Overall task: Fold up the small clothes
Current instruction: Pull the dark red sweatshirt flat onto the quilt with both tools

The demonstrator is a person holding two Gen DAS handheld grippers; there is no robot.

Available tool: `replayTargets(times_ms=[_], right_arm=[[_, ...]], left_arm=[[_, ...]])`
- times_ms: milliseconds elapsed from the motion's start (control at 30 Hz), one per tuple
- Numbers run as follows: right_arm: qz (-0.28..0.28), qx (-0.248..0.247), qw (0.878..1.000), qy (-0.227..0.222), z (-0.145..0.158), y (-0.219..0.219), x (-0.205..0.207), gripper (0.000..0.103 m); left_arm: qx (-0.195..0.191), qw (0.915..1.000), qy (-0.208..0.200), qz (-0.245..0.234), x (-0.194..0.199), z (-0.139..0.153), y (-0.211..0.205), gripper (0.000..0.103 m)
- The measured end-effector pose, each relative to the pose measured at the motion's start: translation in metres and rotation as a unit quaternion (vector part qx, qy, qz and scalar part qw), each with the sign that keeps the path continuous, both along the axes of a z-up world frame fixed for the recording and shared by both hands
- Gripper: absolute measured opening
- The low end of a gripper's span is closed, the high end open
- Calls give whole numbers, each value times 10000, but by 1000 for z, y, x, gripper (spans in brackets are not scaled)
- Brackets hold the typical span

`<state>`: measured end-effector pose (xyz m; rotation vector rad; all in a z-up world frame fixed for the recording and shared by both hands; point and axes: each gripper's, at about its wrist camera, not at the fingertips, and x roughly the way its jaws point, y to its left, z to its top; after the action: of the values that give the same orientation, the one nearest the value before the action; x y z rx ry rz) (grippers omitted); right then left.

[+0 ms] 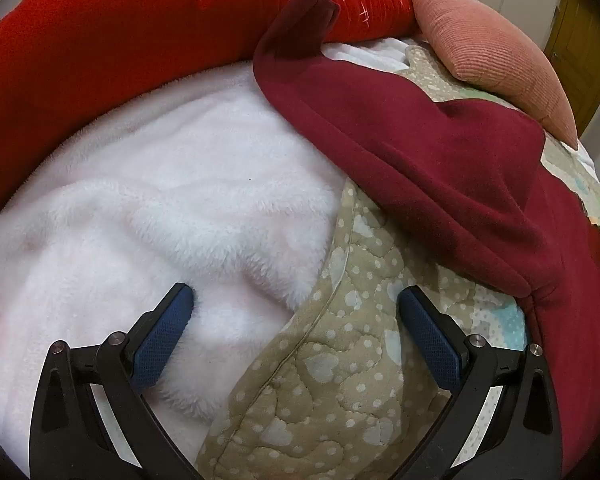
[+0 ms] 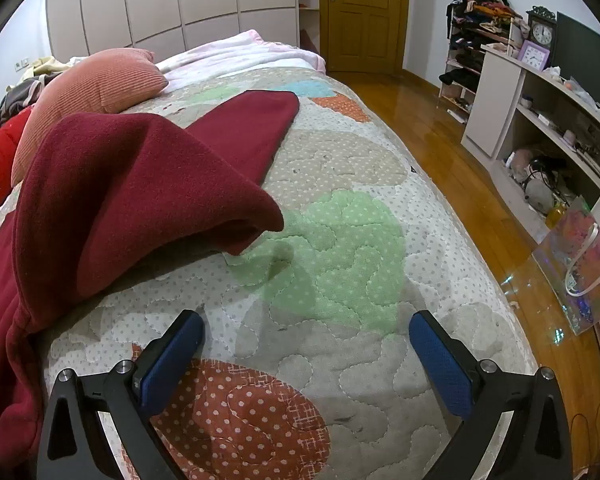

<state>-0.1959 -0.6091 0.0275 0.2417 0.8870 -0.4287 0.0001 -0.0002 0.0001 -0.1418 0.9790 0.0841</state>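
Left gripper and right gripper both gape, holding nothing; the maroon garment runs past the frame edge on the quilted bed, its shape unclear.

A dark red fleece garment lies rumpled on the bed, ahead and to the right of the left tongs and ahead-left of the right tongs. One sleeve stretches flat; a fold bulges up loosely.
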Motion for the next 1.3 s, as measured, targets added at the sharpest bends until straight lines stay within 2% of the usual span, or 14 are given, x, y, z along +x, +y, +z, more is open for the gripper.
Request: replayTargets(times_ms=[200, 333, 500, 567, 667, 800, 1000, 1133, 1300], right_arm=[[-1, 7, 10000, -6, 0, 0, -1, 103], [-4, -24, 10000, 15, 1, 1, -1, 103], [-1, -55, 10000, 62, 1, 4, 3, 103], [-3, -74, 9999, 84, 2, 3, 1, 103], [-3, -84, 9999, 59, -1, 2, 4, 103], [103, -13, 9999, 8, 8, 9, -10, 103], [496, 206, 9985, 65, 25, 46, -39, 103], [620, 194, 9973, -346, 57, 89, -60, 103], [1004, 372, 9914, -758, 86, 145, -61, 103]], left_arm=[[-96, 9997, 241, 50, -9, 8, -7, 102], [-288, 9993, 16, -220, -33, 22, -20, 102], [-103, 9986, -320, -397, -60, 43, -41, 102], [-399, 9966, -304, -655, -67, 49, -52, 102], [-619, 9949, -215, -764, -73, 51, -64, 102], [-524, 9941, -277, -911, -83, 58, -82, 102], [-236, 9917, -503, -1158, -100, 69, -108, 102], [-180, 9900, -524, -1298, -104, 71, -124, 102], [-29, 9878, -611, -1431, -114, 79, -150, 102]])
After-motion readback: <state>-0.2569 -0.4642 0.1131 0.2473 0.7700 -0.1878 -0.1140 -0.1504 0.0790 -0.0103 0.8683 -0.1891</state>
